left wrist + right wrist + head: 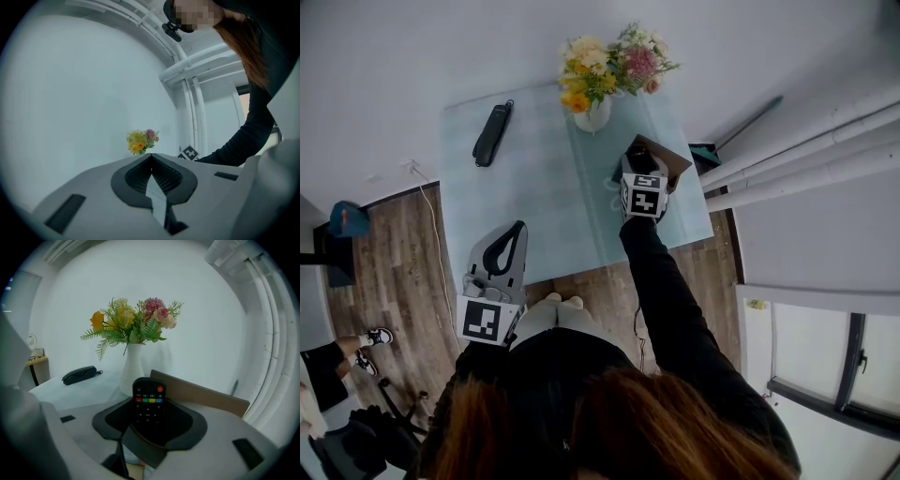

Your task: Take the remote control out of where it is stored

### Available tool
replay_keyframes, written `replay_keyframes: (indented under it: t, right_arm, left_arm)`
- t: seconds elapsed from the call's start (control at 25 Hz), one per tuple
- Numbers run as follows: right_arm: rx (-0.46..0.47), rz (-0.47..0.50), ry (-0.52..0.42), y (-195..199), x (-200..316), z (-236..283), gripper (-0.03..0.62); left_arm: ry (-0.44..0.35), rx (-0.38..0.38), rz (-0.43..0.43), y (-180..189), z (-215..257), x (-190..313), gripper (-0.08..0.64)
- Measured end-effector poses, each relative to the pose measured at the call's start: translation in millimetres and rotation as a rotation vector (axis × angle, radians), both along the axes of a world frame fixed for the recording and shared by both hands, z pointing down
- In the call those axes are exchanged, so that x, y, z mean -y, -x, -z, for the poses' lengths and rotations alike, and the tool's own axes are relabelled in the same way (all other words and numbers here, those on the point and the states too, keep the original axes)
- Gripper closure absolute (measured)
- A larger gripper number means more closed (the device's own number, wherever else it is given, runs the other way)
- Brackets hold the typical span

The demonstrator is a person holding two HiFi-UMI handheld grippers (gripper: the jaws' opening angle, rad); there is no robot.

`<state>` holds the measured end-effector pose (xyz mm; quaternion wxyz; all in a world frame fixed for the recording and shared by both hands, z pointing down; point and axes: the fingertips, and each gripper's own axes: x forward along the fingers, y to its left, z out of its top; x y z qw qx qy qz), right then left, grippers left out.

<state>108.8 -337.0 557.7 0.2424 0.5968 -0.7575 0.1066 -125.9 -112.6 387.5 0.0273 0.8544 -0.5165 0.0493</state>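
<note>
Right gripper view: The remote control (148,397) stands upright with its buttons toward the camera, between the jaws of the right gripper (150,407). Its lower end is hidden behind the gripper's body.
Grip: The jaws stand wide apart with a gap on either side of the remote. The pads do not press on it.
Storage: A brown box (206,398) rises just behind the remote. In the head view the gripper is at the box's open top, near the right edge of the table (544,197). The remote's foot cannot be seen, but it appears to sit inside the box.
Left gripper: The left gripper (151,157) has its jaws together at the tips with nothing between them. In the head view it is held off the table's near edge, well apart from the box.
Surroundings: A white vase of flowers (131,371) stands just beside the box. A black telephone handset (492,133) lies toward the table's far left corner.
Progress: By these pictures the reach is done and the claw is lined up around the remote. Closing on it and lifting it clear of the box are both not yet done.
Risk: The jaws could nudge the upright remote before the pads meet it.
</note>
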Motion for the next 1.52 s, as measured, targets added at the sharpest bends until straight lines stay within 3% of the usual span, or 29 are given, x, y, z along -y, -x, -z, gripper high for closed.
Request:
replay_keyframes:
  t: [0.4,0.8,1.52]
  right_arm:
    - [-0.025,0.01,-0.022,2.1,-1.4,0.1,0.383]
    - [-0.026,0.049,-0.105,9.4,-3.3,30.4,0.387]
    - [0.132,0.087,-0.324,15.1,-55.6,139.9,0.387]
  left_arm:
    - [-0.005,0.001,-0.001,-4.8,1.7,-2.6,0.555]
    - [0.005,0.014,0.0,-6.5,0.5,-3.4,0.555]
    - [-0.026,-0.002,-0.052,-23.2,2.6,-4.3,0.555]
